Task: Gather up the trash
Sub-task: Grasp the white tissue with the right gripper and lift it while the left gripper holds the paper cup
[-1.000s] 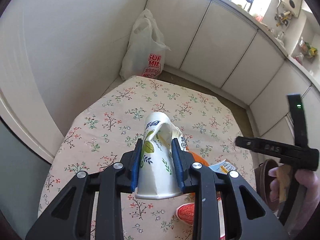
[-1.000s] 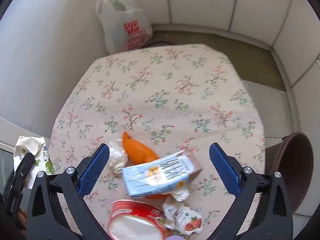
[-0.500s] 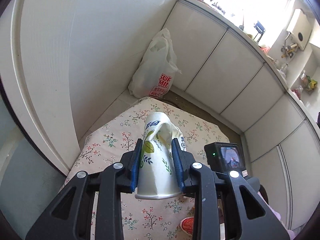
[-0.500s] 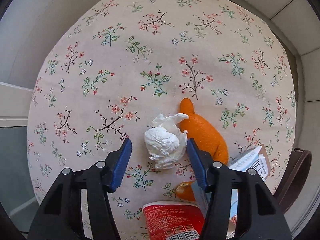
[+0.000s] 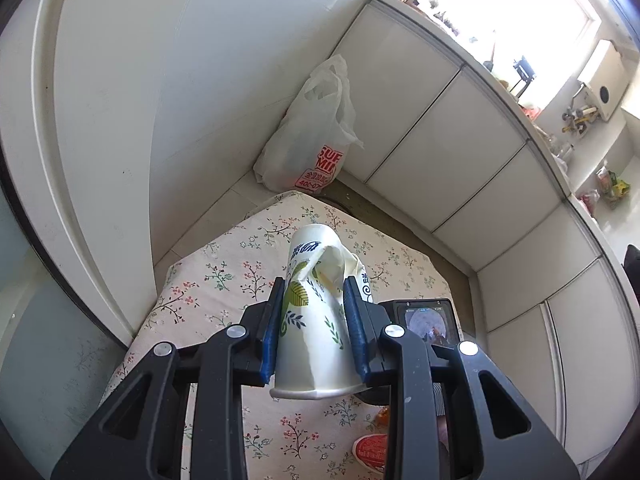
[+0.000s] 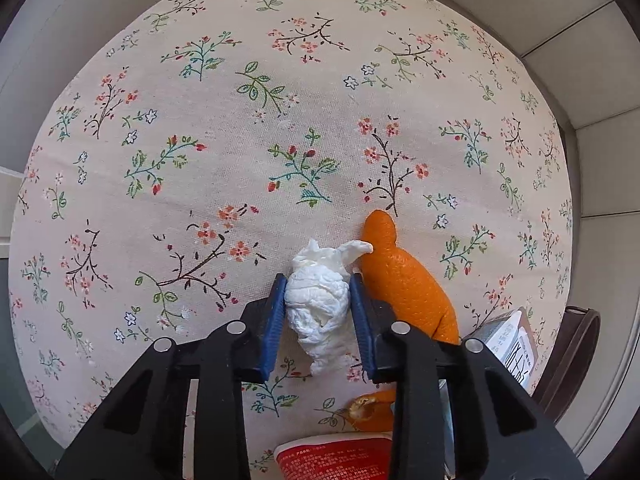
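Note:
My left gripper [image 5: 314,330] is shut on a crushed white paper cup [image 5: 316,312] with a green leaf print and holds it above the floral table [image 5: 224,280]. My right gripper [image 6: 318,322] is shut on a crumpled white tissue [image 6: 320,300] that lies on the table [image 6: 280,120]. An orange peel [image 6: 408,280] touches the tissue's right side. A red-labelled cup [image 6: 336,456] lies near the front edge, and a blue-white carton [image 6: 512,344] lies at the right.
A white plastic shopping bag [image 5: 312,136] stands on the floor in the corner beyond the table. A brown bin [image 6: 572,352] stands beside the table's right edge. White cabinets [image 5: 460,152] line the far wall. The right gripper's camera body [image 5: 424,320] shows behind the cup.
My right gripper dropped onto the table and closed around the tissue. My left gripper lifted and tilted up with the cup still held.

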The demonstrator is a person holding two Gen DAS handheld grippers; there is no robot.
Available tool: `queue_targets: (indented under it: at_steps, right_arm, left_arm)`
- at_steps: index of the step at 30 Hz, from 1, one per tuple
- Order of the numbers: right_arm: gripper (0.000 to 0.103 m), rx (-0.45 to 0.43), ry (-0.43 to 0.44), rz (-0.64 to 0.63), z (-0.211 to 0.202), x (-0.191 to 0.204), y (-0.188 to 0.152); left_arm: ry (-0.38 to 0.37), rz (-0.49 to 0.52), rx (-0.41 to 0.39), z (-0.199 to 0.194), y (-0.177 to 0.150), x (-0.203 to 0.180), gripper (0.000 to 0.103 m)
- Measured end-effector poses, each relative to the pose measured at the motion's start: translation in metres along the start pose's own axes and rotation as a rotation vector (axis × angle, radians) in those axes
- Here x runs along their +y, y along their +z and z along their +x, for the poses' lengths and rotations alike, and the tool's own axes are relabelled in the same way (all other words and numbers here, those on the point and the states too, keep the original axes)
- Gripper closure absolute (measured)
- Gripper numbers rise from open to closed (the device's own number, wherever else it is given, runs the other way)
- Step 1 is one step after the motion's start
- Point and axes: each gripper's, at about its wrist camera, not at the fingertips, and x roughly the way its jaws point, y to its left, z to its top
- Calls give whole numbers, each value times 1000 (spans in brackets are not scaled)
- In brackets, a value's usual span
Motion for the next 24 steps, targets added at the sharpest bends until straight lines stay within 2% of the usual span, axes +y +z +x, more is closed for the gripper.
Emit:
queue_targets:
  at_steps: [4,9,15,24]
  right_arm:
    - [79,-36,4,20,-3,-7,-13]
    - [79,-79,-1,2,-21,-12,-26]
    - [79,-177,9,24,-60,-28,-40]
    - [79,-334,37,100,-125,-81,-44]
  left_arm:
    - [-2,1,0,1,-1,-2,74]
    - [-11,-13,8,4,1,-2,74]
    - [-14,-18,-4,3,0,-7,74]
    - [-15,13,-25,-1,-6,-28,74]
